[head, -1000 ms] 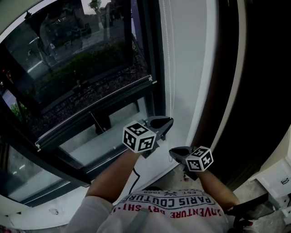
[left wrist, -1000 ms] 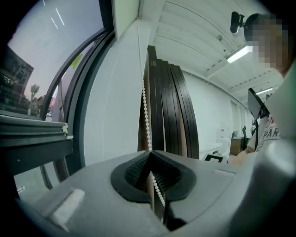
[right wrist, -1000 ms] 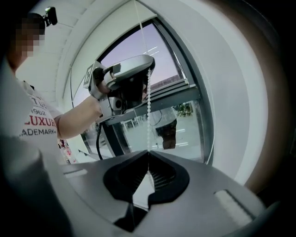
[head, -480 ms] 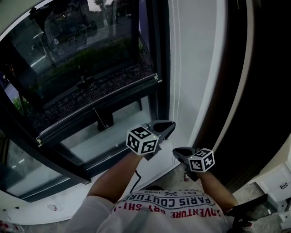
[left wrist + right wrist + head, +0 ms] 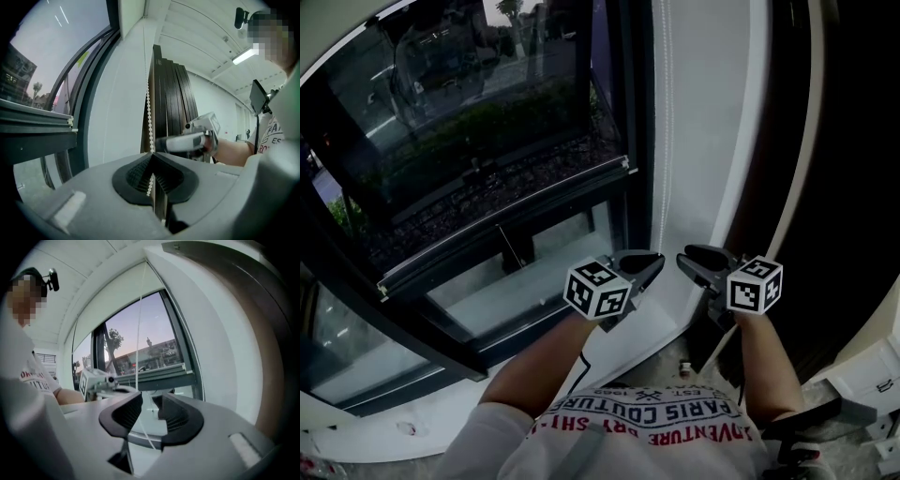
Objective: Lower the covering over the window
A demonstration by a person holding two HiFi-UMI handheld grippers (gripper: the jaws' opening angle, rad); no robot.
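A white bead chain (image 5: 662, 141) hangs down the white wall strip beside the window (image 5: 469, 141). My left gripper (image 5: 651, 263) is shut on this chain; in the left gripper view the beads (image 5: 149, 112) run down into its closed jaws (image 5: 151, 157). My right gripper (image 5: 688, 255) is level with the left one, just right of the chain. Its jaws (image 5: 151, 401) have just been opening and stand apart; the chain (image 5: 139, 333) runs down through the gap without the pads pressing on it. A white roller blind (image 5: 110, 305) covers the upper part of the window.
A dark curtain (image 5: 853, 169) hangs to the right of the white wall strip (image 5: 712, 112). The black window frame (image 5: 633, 112) and a low sill rail (image 5: 506, 220) lie to the left. The person's arms and printed shirt (image 5: 652, 422) fill the bottom.
My right gripper has risen from below the left gripper to level with it beside the chain, and its jaws have opened. The left gripper has stayed shut on the chain.
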